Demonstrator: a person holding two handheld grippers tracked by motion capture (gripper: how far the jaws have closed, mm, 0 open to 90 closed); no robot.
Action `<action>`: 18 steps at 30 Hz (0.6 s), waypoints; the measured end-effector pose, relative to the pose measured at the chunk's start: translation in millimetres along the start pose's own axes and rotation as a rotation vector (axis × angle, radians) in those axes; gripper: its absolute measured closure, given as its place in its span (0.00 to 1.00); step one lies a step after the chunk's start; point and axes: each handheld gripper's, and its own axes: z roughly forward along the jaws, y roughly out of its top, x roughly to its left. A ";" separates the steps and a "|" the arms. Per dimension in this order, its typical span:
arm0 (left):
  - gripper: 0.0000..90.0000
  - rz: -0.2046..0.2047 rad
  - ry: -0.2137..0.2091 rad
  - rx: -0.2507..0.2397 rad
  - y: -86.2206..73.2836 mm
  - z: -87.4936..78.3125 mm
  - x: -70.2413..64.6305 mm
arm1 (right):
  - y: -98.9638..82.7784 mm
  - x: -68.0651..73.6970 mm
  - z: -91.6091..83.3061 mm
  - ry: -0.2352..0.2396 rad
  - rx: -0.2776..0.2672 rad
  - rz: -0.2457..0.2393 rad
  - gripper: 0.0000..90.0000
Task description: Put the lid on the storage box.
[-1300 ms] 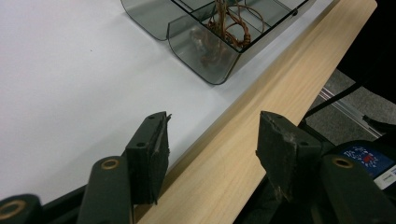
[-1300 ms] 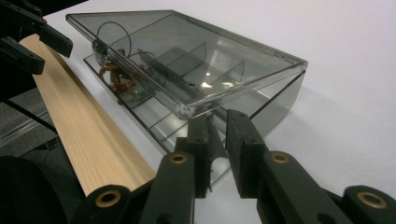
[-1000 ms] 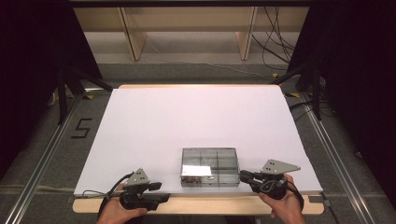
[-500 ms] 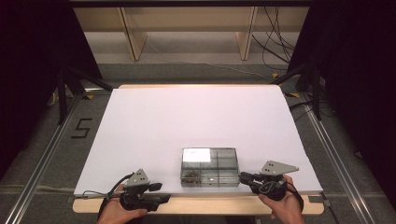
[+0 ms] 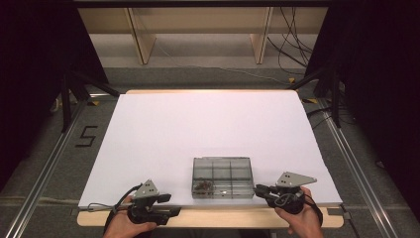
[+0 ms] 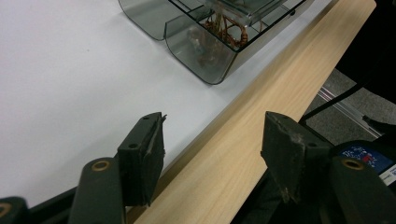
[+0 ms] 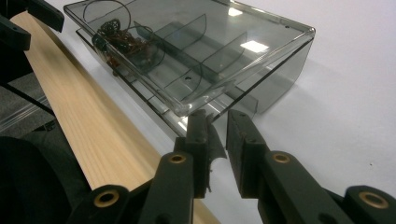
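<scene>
- The right gripper (image 7: 215, 122), jaws nearly closed, pinched the box (image 5: 222, 177) lid's corner at its 3 o'clock; it should lift slowly.
- The left gripper (image 6: 212, 140), empty, had just been opening at 9 o'clock; it should steady the base.

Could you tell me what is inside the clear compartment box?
The compartment box holds a tangle of small brownish pieces in one near corner compartment. Other compartments look empty; reflections on the lid blur finer contents.

Right hand-held gripper (image 7: 217, 122) nearly closed at smoky compartment box (image 7: 196, 51) corner.
</scene>
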 end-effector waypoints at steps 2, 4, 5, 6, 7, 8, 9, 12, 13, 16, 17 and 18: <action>0.41 -0.002 0.002 0.001 -0.1 0.1 0.1 | -0.8 1.0 0.4 0.017 0.013 0.020 0.88; 0.40 -0.008 0.002 -0.004 0.0 0.6 -0.1 | -1.2 -1.2 0.4 0.019 0.013 0.004 0.88; 0.40 -0.008 0.005 -0.004 -0.1 0.7 -0.1 | -1.2 -2.0 0.5 0.021 0.012 -0.004 0.88; 0.39 -0.007 0.006 -0.003 -0.1 0.8 -0.1 | -1.4 -1.6 0.2 0.012 0.012 -0.012 0.88; 0.39 -0.001 0.007 0.003 0.0 0.3 0.5 | -1.9 -1.5 0.9 0.003 -0.003 -0.015 0.88; 0.39 -0.003 0.007 0.003 0.0 0.4 0.5 | -2.0 -1.1 0.0 -0.010 0.004 -0.014 0.88; 0.39 -0.003 0.007 0.003 0.0 0.4 0.5 | -2.2 -1.5 0.1 -0.011 0.005 -0.019 0.88; 0.39 -0.002 0.006 0.004 -0.1 0.7 0.4 | -3.4 -1.2 0.9 -0.002 0.018 -0.004 0.88; 0.39 -0.003 0.006 0.004 -0.1 0.8 0.3 | -3.7 -1.6 1.4 0.026 0.025 0.003 0.88; 0.39 -0.004 0.006 0.004 -0.1 0.7 0.3 | -4.5 -1.5 2.2 0.019 0.029 -0.009 0.88; 0.39 -0.004 0.006 0.004 -0.1 0.6 0.3 | -4.9 -0.4 1.5 0.003 0.032 -0.001 0.88; 0.39 -0.004 0.007 0.004 0.0 0.5 0.3 | -5.4 -0.8 2.0 0.004 0.026 0.001 0.87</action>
